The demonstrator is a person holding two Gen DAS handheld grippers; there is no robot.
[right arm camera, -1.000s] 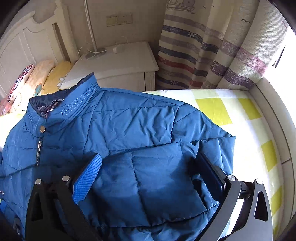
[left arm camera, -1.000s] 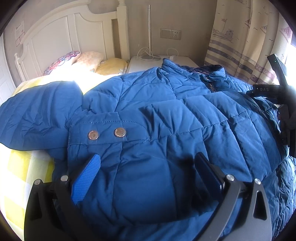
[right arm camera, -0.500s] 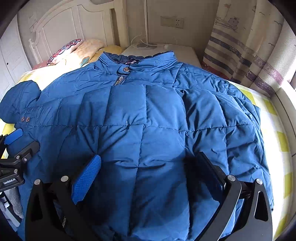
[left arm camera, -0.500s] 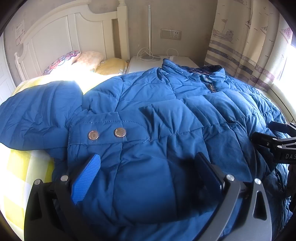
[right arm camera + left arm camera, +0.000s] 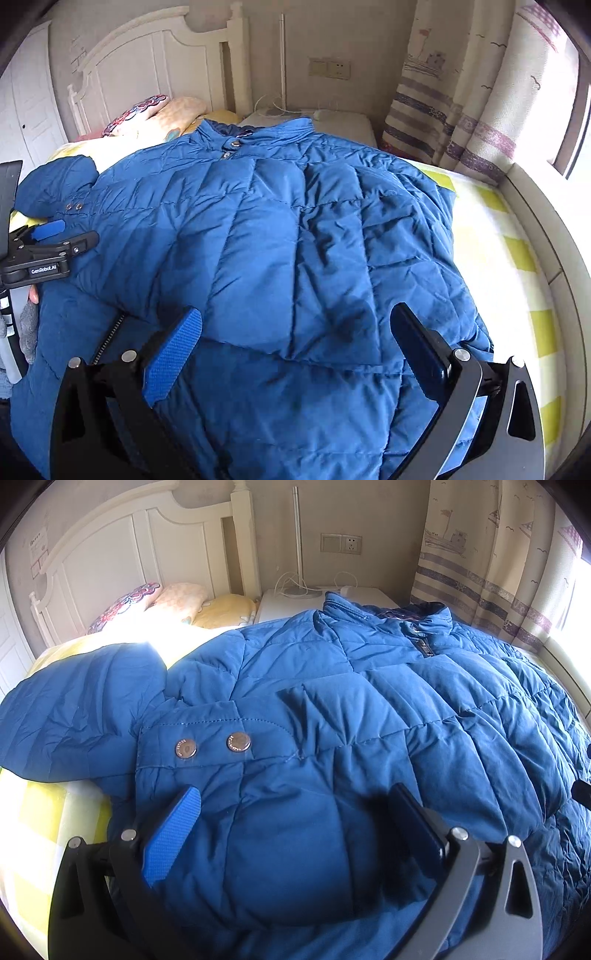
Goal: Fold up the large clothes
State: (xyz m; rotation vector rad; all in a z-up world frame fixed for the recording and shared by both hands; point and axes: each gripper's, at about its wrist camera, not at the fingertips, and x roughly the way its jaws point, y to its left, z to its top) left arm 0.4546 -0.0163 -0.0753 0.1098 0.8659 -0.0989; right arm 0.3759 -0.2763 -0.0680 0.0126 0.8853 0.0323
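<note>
A large blue padded jacket (image 5: 332, 716) lies front up on the bed, collar toward the headboard; it also shows in the right wrist view (image 5: 295, 229). One sleeve (image 5: 74, 709) sticks out at the left, its cuff with two metal snaps (image 5: 212, 745) folded over the body. My left gripper (image 5: 295, 812) is open and empty, just above the jacket's lower left part. It also shows at the left edge of the right wrist view (image 5: 55, 240). My right gripper (image 5: 295, 332) is open and empty above the jacket's lower right part.
The bed has a yellow checked sheet (image 5: 517, 258) and a white headboard (image 5: 129, 554). Pillows (image 5: 177, 602) lie at the head. A white nightstand (image 5: 347, 122) with cables stands behind the collar. Striped curtains (image 5: 498, 572) and a window ledge run along the right.
My right gripper has swung from the right sleeve side back toward the jacket's lower edge and has left the left wrist view. The right sleeve now lies folded over the body. The left gripper stays still.
</note>
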